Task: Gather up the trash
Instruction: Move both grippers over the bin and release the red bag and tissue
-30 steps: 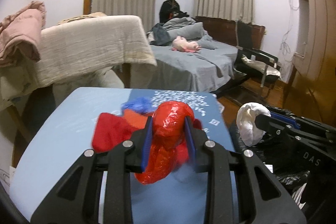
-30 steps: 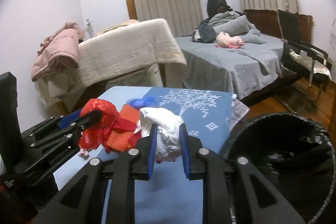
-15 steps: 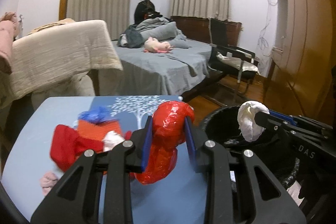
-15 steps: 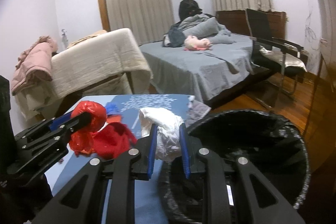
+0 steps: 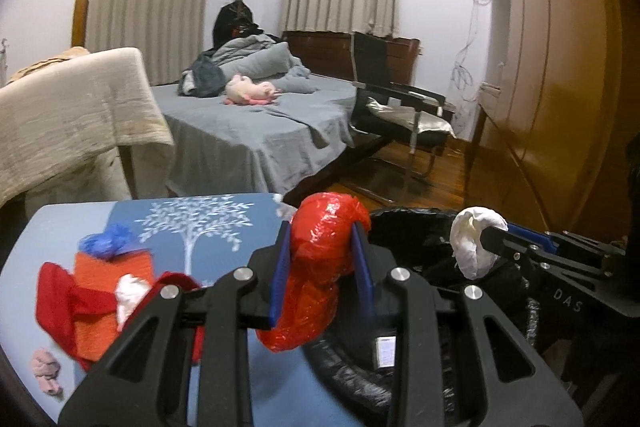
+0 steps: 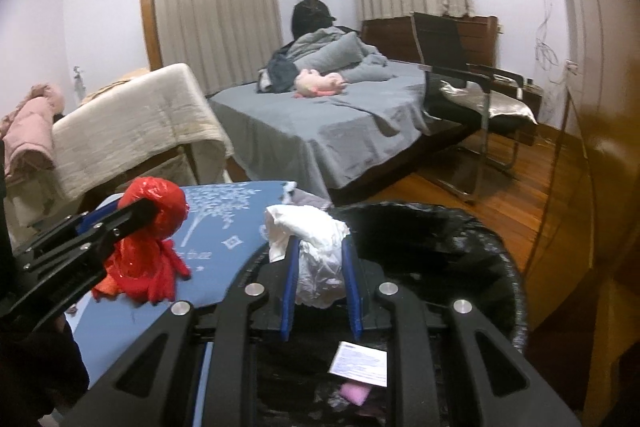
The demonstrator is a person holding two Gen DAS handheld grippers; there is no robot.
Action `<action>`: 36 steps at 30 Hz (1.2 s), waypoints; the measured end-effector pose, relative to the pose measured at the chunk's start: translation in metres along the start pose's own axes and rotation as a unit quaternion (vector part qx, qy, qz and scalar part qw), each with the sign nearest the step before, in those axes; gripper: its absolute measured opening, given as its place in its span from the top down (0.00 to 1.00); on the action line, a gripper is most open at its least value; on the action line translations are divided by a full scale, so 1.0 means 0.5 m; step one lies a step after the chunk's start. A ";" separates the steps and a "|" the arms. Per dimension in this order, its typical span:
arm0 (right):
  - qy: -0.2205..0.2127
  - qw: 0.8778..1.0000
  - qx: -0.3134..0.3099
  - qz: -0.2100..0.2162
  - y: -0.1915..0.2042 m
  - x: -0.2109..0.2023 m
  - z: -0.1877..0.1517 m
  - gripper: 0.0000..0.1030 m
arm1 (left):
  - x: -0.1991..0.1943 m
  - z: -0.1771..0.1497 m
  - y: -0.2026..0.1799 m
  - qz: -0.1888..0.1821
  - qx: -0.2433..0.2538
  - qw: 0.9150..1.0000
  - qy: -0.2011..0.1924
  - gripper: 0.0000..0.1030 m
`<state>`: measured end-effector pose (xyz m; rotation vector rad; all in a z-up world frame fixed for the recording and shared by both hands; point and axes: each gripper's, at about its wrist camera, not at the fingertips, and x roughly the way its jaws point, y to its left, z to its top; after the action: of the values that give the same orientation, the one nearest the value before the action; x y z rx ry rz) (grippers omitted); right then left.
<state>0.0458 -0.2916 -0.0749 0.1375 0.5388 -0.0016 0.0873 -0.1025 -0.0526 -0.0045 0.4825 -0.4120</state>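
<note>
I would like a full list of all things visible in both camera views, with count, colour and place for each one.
red plastic wad: 1, red, held in left tongs
white plastic wad: 1, white, held in right tongs above the bin
trash bin: 1, black liner, beside the table
paper slip: 1, white, inside the bin
table: 1, blue with white tree print
leftover scraps: several, red, orange, blue, white, on the table
bed: 1, grey
plush toy: 1, pink, on the bed
chair: 1, black, beside the bed
left tongs: 1, black, blue pads
right tongs: 1, black, blue pads
</note>
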 end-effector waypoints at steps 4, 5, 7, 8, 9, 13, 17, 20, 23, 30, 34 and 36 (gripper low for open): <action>0.002 1.000 0.007 -0.016 -0.032 0.003 -0.001 0.79 | 0.019 0.002 -0.030 -0.016 0.008 1.000 0.001 0.72; 0.003 1.000 0.010 -0.021 -0.041 0.004 -0.002 0.79 | 0.027 0.001 -0.039 -0.021 0.011 1.000 0.003 0.72; 0.005 0.999 0.015 -0.027 -0.056 0.006 -0.003 0.79 | 0.035 0.000 -0.049 -0.027 0.012 1.000 0.006 0.72; 0.006 0.999 0.017 -0.030 -0.064 0.007 -0.005 0.79 | 0.043 -0.002 -0.054 -0.030 0.013 0.999 0.009 0.72; 0.007 0.999 0.019 -0.033 -0.071 0.009 -0.006 0.79 | 0.051 -0.004 -0.057 -0.033 0.013 0.999 0.012 0.72; 0.012 0.999 0.025 -0.042 -0.092 0.013 -0.012 0.79 | 0.073 -0.009 -0.077 -0.042 0.015 0.999 0.021 0.72; 0.014 0.998 0.033 -0.052 -0.117 0.015 -0.015 0.78 | 0.095 -0.010 -0.099 -0.054 0.019 0.998 0.029 0.72; 0.017 0.997 0.038 -0.060 -0.132 0.014 -0.018 0.75 | 0.110 -0.011 -0.110 -0.063 0.022 0.997 0.037 0.68; 0.022 0.996 0.047 -0.066 -0.143 0.013 -0.022 0.72 | 0.128 -0.014 -0.107 -0.072 0.016 0.996 0.050 0.52; 0.019 0.995 0.054 -0.084 -0.153 0.006 -0.029 0.30 | 0.123 -0.016 -0.075 -0.048 0.006 0.998 0.046 0.36; 0.002 0.993 0.060 -0.097 -0.144 -0.004 -0.023 0.08 | 0.109 -0.011 -0.058 -0.029 0.013 0.999 0.035 0.28; -0.004 0.994 0.056 -0.098 -0.134 -0.008 -0.019 0.06 | 0.094 -0.009 -0.049 -0.013 0.020 0.999 0.026 0.23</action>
<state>0.0351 -0.3570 -0.0897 0.1944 0.5435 -0.2236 0.1139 -0.1425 -0.0752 0.0387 0.5251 -0.4482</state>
